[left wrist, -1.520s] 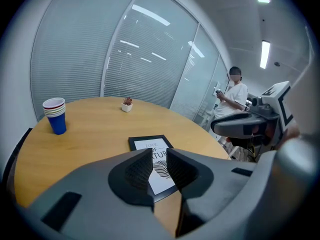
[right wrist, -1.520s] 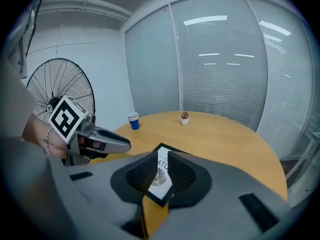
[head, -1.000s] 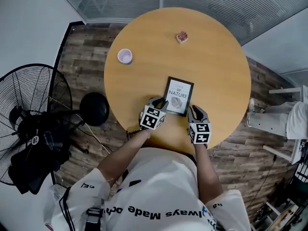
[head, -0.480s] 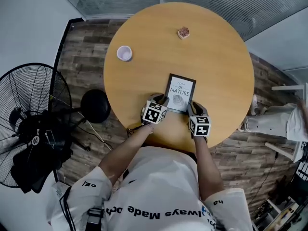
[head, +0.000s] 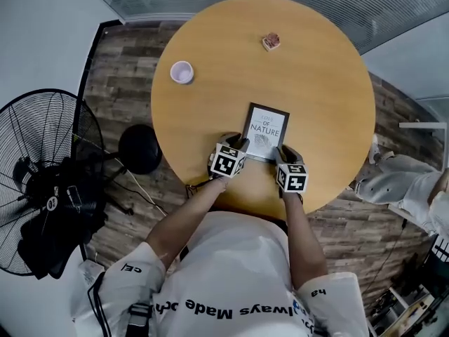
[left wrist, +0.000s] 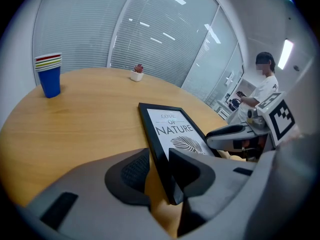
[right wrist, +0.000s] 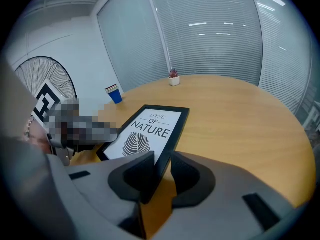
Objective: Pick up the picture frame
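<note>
While both sets of jaws stand narrowed to the thickness of a black border, the left gripper (left wrist: 159, 171) clamps the near left edge of the picture frame (left wrist: 172, 129) and the right gripper (right wrist: 161, 176) clamps its near right edge, each with one jaw over the printed face and one outside the rim. Seen from the head view, the left gripper (head: 238, 144) and the right gripper (head: 280, 153) flank the near end of the picture frame (head: 266, 130), which lies on the round wooden table (head: 316, 69) close to the person's side; whether its near end is clear of the wood cannot be told. Farther out stand a stack of cups (left wrist: 49, 74) to the left and a small potted plant (right wrist: 173, 77) toward the far rim.
</note>
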Demonstrator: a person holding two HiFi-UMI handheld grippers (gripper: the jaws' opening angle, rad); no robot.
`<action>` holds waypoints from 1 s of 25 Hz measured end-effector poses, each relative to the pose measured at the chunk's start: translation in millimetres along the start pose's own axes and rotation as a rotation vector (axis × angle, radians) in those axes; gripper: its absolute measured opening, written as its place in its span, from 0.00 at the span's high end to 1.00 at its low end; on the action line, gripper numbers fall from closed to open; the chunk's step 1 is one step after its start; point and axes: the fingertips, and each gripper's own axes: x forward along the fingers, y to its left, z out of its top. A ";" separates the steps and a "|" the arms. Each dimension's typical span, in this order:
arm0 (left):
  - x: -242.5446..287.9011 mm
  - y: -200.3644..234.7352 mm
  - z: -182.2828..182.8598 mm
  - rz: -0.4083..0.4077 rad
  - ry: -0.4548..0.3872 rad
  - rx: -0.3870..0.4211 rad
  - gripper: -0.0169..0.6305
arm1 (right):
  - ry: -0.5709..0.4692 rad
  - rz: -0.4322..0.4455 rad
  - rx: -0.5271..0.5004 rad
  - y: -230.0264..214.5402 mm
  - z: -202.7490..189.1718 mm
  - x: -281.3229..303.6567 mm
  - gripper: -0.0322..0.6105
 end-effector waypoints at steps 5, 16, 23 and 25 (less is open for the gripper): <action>1.7 -0.8 -1.2 0.003 0.001 0.002 0.80 | -0.001 0.004 0.020 -0.7 -2.6 4.5 0.79; 1.1 -2.5 -2.0 0.002 0.010 0.008 0.80 | -0.005 -0.013 0.002 -0.5 -3.6 2.9 0.78; 0.7 -4.2 -2.3 0.010 0.023 0.008 0.82 | 0.008 -0.036 0.016 -1.7 -4.1 1.5 0.79; -0.8 -5.7 -1.9 0.017 0.023 0.010 0.82 | 0.007 -0.047 0.026 -2.1 -4.0 0.0 0.79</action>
